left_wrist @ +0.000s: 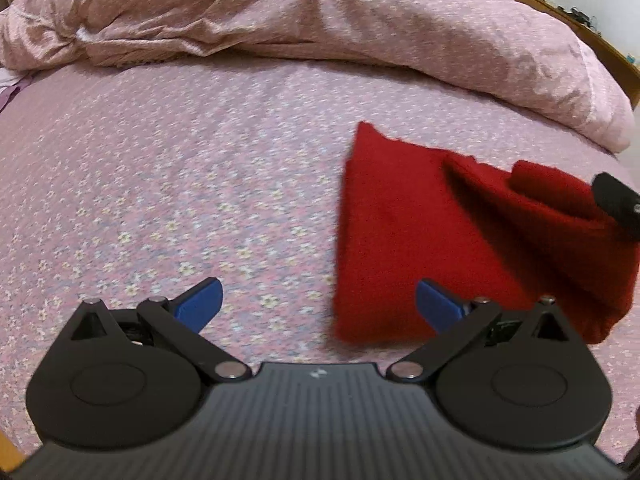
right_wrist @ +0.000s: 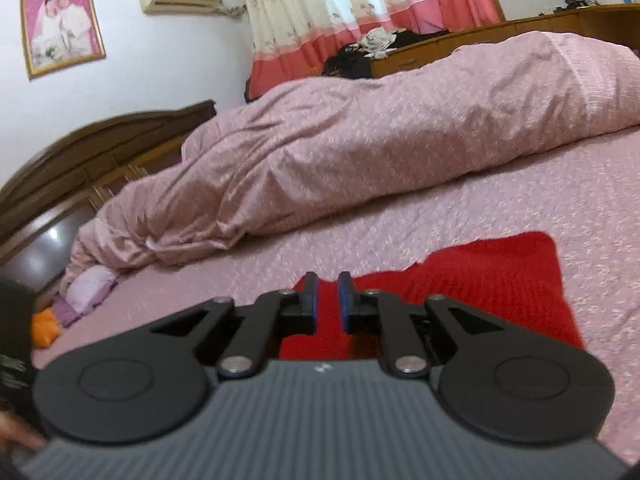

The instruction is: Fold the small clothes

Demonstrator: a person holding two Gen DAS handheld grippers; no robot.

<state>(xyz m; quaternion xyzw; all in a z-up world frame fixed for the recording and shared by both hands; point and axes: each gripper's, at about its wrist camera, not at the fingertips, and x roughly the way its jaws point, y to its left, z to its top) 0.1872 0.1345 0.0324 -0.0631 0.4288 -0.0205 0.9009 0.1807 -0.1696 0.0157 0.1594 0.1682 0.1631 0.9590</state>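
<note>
A red knitted garment (left_wrist: 404, 240) lies on the pink flowered bed sheet (left_wrist: 160, 184), right of centre in the left wrist view. Its right part is lifted and curled over where the black tip of the other gripper (left_wrist: 616, 204) holds it. My left gripper (left_wrist: 318, 300) is open and empty, hovering over the sheet just left of the garment's near edge. In the right wrist view my right gripper (right_wrist: 326, 300) is nearly closed on a fold of the red garment (right_wrist: 480, 292), which fills the narrow gap between the blue pads.
A bunched pink duvet (left_wrist: 320, 20) lies across the far side of the bed. A wooden headboard (right_wrist: 80, 160) stands at the left. Lilac and orange cloth items (right_wrist: 80, 292) lie near it. A curtain (right_wrist: 360, 12) and wooden dresser (right_wrist: 520, 28) are behind.
</note>
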